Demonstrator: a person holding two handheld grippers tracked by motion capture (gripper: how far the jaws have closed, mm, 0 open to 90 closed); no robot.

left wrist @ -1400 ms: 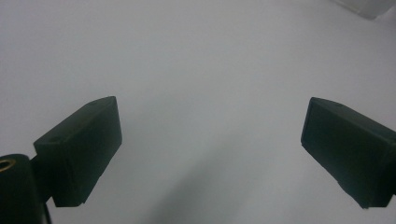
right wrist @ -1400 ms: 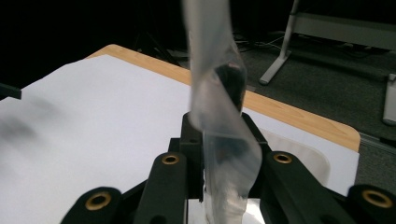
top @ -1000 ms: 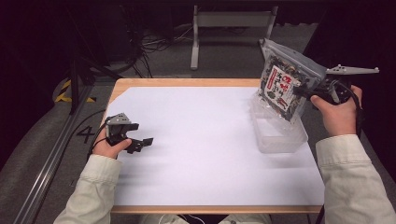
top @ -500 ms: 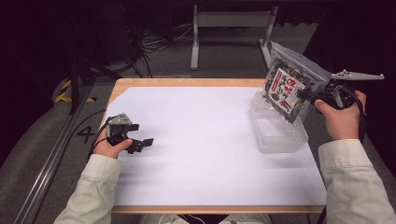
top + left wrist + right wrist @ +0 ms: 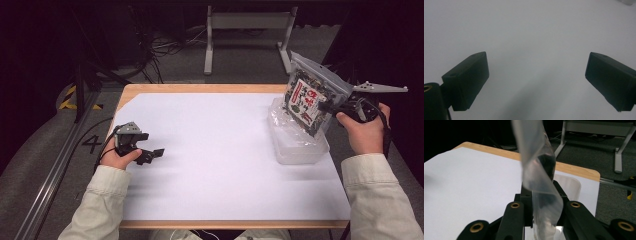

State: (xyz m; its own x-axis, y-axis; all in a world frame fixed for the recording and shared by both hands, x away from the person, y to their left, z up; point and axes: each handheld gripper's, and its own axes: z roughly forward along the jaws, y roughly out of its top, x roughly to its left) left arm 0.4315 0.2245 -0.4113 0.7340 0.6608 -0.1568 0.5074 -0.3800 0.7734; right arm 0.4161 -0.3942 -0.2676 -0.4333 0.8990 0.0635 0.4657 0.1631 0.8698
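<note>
Since a second ago, the bag (image 5: 310,97) has swung a little further right and up in my right gripper (image 5: 327,106), tilted above the clear tray (image 5: 300,145) at the table's (image 5: 200,89) right side. Jaws are clamped on its edge — my left gripper (image 5: 152,153) rests wide apart, holding nothing, on the white sheet (image 5: 210,150). One bag, one tray. It's soft, slick plastic, probably light and floppy — best pinched along the flat sealed rim.

Bright overhead light on the white table (image 5: 225,150), dark surroundings; gripper views soft, near parts blurred
</note>
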